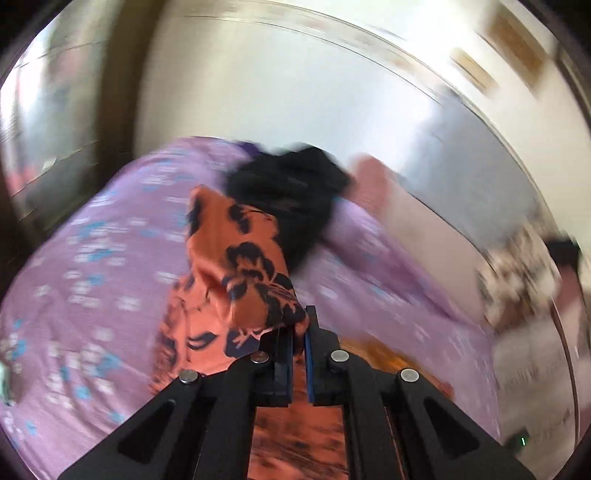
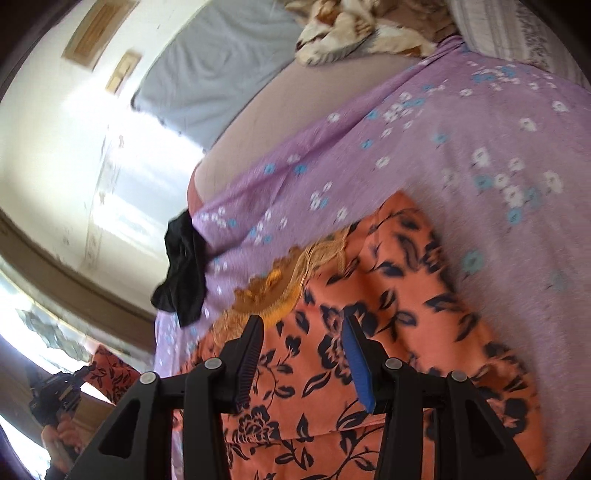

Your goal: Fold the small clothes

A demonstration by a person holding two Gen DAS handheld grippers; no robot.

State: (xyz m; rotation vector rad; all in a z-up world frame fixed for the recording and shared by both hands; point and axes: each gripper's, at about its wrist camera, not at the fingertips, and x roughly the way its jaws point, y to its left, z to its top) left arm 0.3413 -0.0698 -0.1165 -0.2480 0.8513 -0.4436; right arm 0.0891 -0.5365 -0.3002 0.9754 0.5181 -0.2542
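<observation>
An orange garment with a dark floral print lies on a purple flowered bedsheet. It has a golden lace trim at its near edge. My left gripper is shut on a fold of the orange garment and holds it lifted above the bed; the view is motion-blurred. My right gripper is open and empty just above the flat part of the garment. The left gripper with the lifted cloth also shows at the lower left of the right wrist view.
A black garment lies at the bed's edge; it also shows in the left wrist view. A grey pillow and a brown-and-white patterned blanket lie at the head of the bed. A white wall is behind.
</observation>
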